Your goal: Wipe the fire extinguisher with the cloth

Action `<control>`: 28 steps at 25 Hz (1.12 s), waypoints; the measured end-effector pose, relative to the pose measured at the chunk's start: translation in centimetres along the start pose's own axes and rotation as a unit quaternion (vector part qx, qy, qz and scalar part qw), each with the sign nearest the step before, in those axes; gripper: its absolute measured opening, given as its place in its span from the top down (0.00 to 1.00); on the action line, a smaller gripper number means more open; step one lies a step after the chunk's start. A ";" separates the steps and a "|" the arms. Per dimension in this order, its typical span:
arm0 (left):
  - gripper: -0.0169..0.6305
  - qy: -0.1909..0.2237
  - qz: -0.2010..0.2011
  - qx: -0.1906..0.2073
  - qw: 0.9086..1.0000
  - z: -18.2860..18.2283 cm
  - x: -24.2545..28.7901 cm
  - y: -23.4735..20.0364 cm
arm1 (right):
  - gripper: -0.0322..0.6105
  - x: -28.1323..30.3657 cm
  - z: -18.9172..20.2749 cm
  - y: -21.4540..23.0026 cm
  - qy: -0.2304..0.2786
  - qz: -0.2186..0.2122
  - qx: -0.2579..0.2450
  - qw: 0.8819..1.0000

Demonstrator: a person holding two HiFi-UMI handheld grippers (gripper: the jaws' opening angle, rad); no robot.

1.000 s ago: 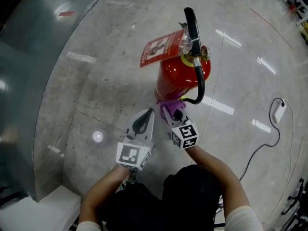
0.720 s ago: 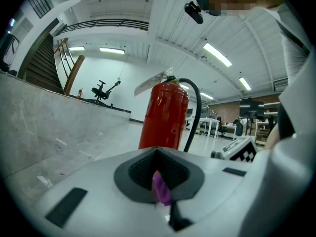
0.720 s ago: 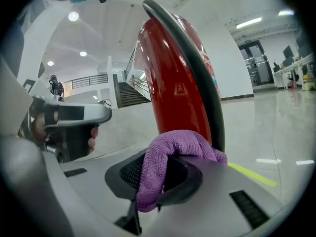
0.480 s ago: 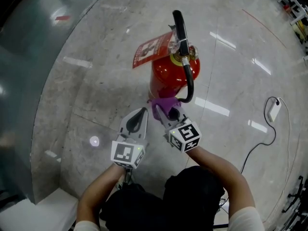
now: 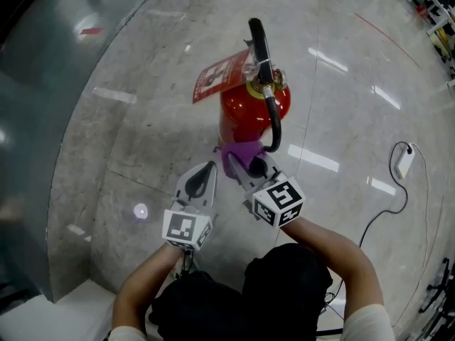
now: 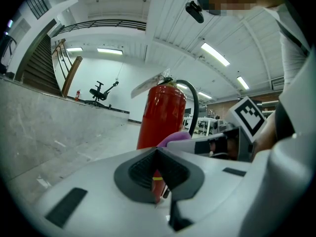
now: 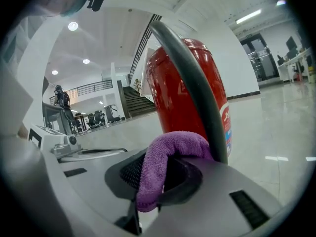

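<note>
Head view, fire extinguisher: the red fire extinguisher (image 5: 249, 116) stands upright on the grey stone floor (image 5: 142, 141). A black hose (image 5: 276, 123) loops down its right side and a red tag (image 5: 220, 78) sticks out at its neck.
Head view, cloth: the purple cloth (image 5: 240, 153) lies against the near lower side of the cylinder, at the tip of the right tool (image 5: 245, 163).
Head view, left tool: the left tool (image 5: 206, 172) is just beside the right one, on its left, near the cylinder but apart from it.
Head view, right edge: a white adapter (image 5: 404, 163) with its cable lies on the floor, well apart.
Left gripper view, left tool: jaws together with nothing between them. The extinguisher rises beyond, with the cloth and right tool at its right.
Right gripper view, right tool: jaws clamped on a fold of the cloth. The fold bulges over the pads and meets the cylinder beside the hose.
</note>
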State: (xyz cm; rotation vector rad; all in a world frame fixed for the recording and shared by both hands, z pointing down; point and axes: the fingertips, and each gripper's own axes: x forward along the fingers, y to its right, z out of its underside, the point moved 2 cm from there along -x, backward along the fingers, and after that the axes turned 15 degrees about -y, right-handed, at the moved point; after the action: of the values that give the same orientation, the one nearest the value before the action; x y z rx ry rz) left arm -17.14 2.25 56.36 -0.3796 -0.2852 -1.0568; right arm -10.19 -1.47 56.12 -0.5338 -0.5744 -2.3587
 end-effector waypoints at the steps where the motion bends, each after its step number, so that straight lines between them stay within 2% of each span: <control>1: 0.97 0.001 0.002 0.001 1.000 -0.2 0.0 0.1 | 0.86 -0.1 -0.2 0.0 0.000 0.000 0.000 1.000; 10: 0.97 0.000 0.010 0.013 1.000 -1.2 0.1 0.5 | 0.86 -1.3 -1.9 -0.6 0.017 -0.006 -0.012 1.000; 20: 0.97 0.013 0.001 0.041 0.999 -5.9 -1.1 1.0 | 0.86 -3.1 -4.5 -1.7 0.033 -0.014 -0.027 0.999; 28: 0.97 0.003 -0.009 0.047 0.999 -6.9 -1.7 1.0 | 0.86 -4.3 -6.5 -2.9 0.039 -0.023 -0.038 0.998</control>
State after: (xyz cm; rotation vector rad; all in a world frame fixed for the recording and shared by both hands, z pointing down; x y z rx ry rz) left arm -16.70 1.01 49.34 -0.2895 -0.3331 -1.0580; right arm -10.60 -0.77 47.84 -0.4653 -0.4667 -2.4412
